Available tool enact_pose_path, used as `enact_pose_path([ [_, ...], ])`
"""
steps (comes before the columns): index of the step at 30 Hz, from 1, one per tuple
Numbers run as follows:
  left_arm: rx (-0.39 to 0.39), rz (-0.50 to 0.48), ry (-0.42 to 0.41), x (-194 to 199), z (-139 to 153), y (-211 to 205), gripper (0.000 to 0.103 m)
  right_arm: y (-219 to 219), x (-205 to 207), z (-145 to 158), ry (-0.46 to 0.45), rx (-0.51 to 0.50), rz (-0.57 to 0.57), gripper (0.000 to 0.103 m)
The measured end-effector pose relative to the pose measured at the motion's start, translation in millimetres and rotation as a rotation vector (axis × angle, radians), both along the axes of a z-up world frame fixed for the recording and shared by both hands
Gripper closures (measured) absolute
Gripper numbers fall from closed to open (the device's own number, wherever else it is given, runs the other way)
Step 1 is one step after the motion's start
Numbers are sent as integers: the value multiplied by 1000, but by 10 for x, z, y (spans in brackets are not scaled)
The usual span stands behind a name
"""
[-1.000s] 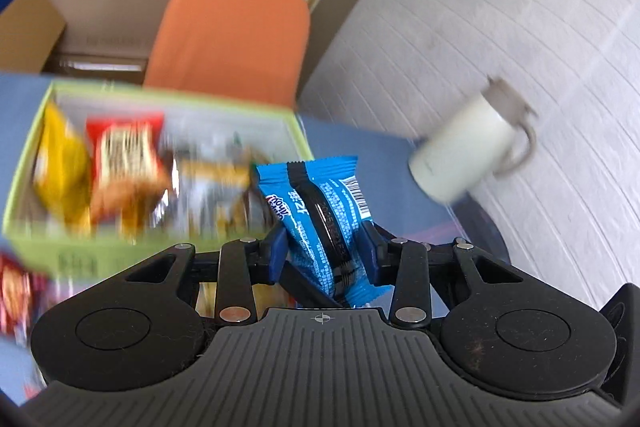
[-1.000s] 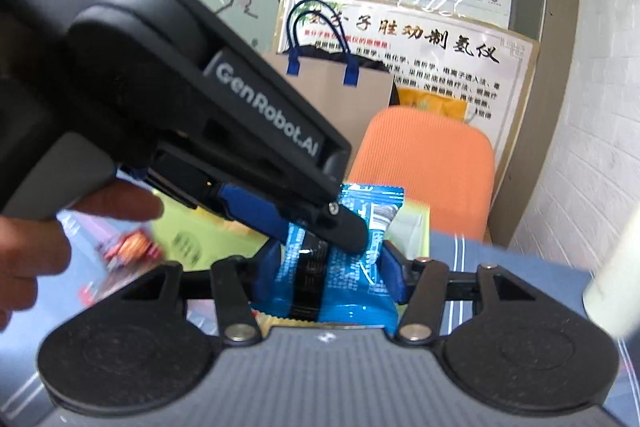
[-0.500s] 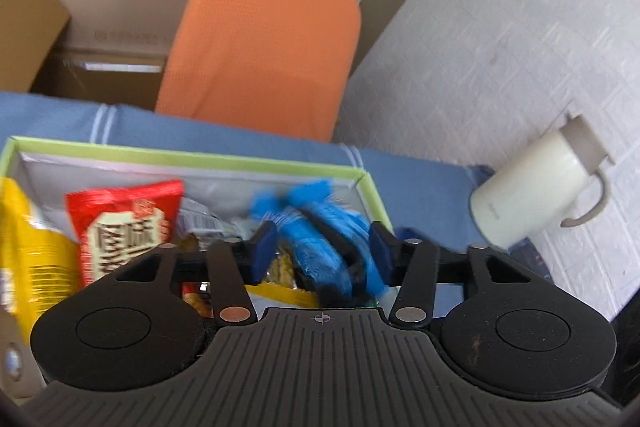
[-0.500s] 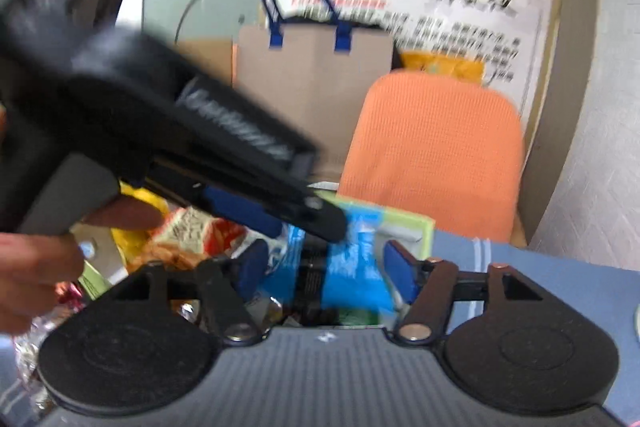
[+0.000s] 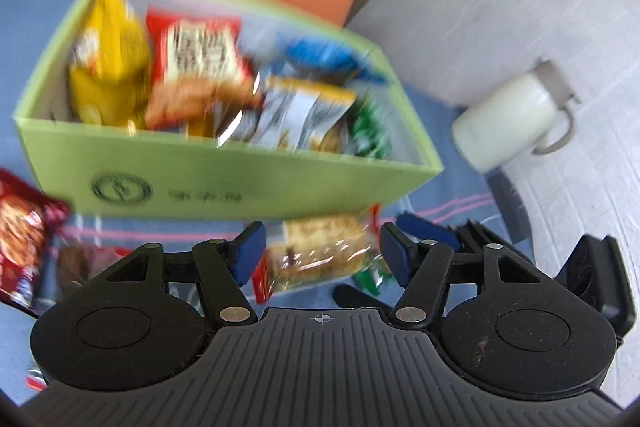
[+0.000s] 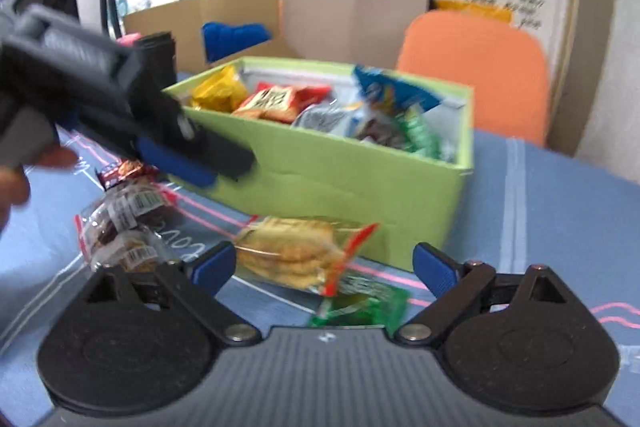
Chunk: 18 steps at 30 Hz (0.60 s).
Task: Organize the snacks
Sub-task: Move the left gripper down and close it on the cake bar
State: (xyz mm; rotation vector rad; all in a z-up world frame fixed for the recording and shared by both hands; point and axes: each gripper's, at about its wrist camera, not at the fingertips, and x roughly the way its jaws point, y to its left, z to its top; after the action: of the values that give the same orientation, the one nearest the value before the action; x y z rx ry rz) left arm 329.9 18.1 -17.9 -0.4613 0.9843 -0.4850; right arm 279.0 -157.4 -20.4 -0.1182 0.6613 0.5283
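White jug (image 5: 508,115) in left view only

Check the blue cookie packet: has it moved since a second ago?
Yes. The blue cookie packet has left the grippers and now lies inside the green box, by its far wall.

Both cams ride the hand-held grippers, angled down and close to the surface (image 5: 448,115). Left wrist looks into the green box (image 5: 224,183) from above; right wrist sees it lower, from the side. Both share the cracker pack (image 6: 292,255).
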Motion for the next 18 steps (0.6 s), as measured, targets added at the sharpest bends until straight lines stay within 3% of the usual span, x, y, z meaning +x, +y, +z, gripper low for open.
enact_pose_path([
  [2, 9, 9, 69, 105, -122, -42, 58, 80, 77, -48, 21, 27, 17, 9],
  [6, 28, -2, 89, 160, -244, -138, 54, 152, -49, -60, 34, 46, 41, 8],
  [12, 62, -47, 48, -7, -209, -294, 48, 161, -498, -57, 23, 73, 17, 8],
  [18, 96, -123, 13, -414, -193, -512, 44, 103, -1126, -43, 22, 131, -31, 2],
])
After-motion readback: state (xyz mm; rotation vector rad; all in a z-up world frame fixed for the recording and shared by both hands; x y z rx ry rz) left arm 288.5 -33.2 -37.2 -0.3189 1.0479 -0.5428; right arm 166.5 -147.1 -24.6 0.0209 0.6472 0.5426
